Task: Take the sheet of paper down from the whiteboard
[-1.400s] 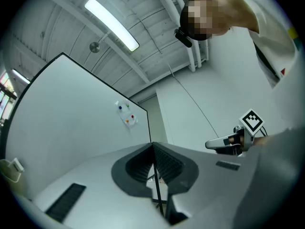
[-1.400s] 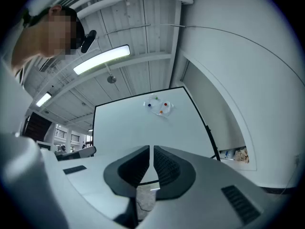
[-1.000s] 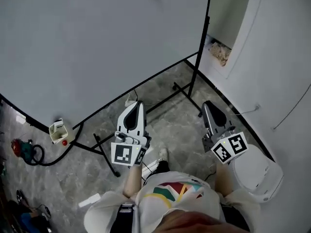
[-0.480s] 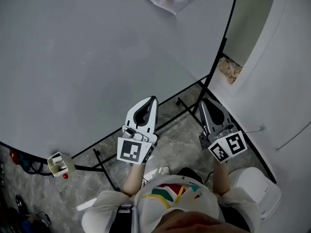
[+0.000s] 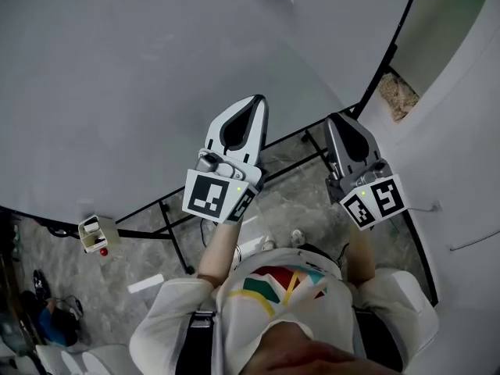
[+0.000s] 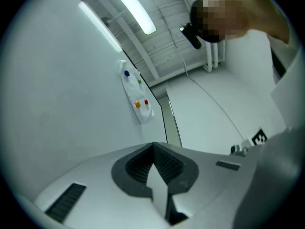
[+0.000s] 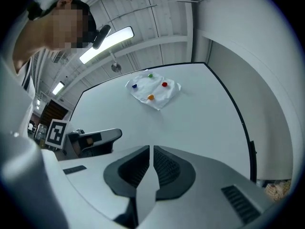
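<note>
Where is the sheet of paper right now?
In the right gripper view the sheet of paper hangs near the top edge of the whiteboard, pinned by four coloured magnets, well beyond the right gripper, which does not touch it.

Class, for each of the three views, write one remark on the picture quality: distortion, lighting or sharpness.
Head view: soft, even light, no glare on the whiteboard, whose black frame looks bowed. Left gripper view: fisheye with dark corners; the ceiling light is blown out white. Right gripper view: same round distortion; the sheet of paper is small but sharp.
</note>
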{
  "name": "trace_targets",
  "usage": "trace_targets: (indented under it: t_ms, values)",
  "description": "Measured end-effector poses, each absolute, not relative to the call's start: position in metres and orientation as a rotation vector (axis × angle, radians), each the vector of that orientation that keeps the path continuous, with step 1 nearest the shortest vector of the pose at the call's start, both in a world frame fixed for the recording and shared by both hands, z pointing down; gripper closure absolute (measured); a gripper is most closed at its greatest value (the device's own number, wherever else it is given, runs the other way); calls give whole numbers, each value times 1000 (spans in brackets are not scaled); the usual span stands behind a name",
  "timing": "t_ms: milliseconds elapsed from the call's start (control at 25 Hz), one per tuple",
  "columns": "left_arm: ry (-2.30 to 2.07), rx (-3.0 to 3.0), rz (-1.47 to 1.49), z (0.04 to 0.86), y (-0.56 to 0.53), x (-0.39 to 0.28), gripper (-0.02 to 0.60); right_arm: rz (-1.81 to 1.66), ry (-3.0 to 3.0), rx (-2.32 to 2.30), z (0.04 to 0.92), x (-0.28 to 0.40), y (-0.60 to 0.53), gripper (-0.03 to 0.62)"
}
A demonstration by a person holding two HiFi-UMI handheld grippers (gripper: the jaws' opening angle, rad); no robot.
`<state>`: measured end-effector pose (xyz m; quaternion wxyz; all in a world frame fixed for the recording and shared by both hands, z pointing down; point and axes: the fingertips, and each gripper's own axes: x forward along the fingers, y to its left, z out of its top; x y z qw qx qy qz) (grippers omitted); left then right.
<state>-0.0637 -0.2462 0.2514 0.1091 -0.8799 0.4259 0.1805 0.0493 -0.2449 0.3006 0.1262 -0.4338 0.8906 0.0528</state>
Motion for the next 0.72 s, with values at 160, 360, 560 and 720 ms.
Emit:
trace_targets:
  t_ms: [160, 360, 560, 720]
  values:
    - [1308, -2566, 758, 222, -272, -47, 537, 157, 2600, -1207, 296, 63, -256, 576]
    - [1204, -2601, 1016, 177, -301, -20, 428, 129, 2579, -1191, 297, 91, -268, 576]
    - [1218, -2621, 1023, 148, -333, -1, 417, 113, 2541, -1177, 298, 109, -273, 576]
    - [1288, -2576, 1010, 141, -349, 2, 417, 131, 2531, -1159, 298, 113, -272, 576]
